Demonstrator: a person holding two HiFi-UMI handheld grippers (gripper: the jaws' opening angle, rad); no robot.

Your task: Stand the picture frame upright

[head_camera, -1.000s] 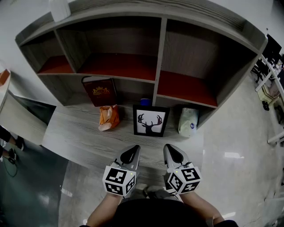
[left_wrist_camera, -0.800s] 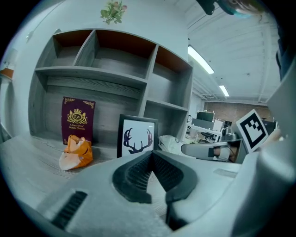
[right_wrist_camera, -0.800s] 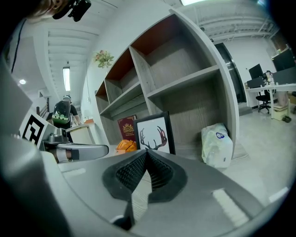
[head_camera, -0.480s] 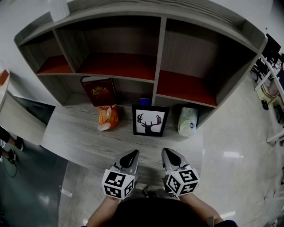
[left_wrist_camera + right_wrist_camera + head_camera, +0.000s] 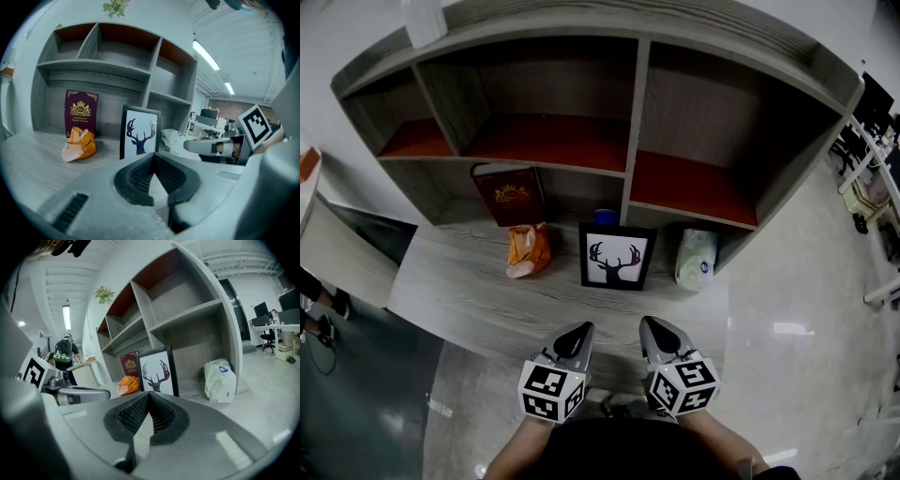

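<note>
Keep left gripper (image 5: 579, 330) and right gripper (image 5: 653, 325) pressed shut and empty, as now. Draw back level, clear of the picture frame (image 5: 617, 256) standing upright well ahead, between both. Avoid nudging it. Prop behind it out of sight; blue thing (image 5: 606, 216) there mostly hidden.

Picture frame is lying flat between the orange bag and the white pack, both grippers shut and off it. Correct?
Not flat: the picture frame stands upright, per the left gripper view. Rest holds: orange bag and white pack flank it; left gripper and right gripper are shut, off it.
</note>
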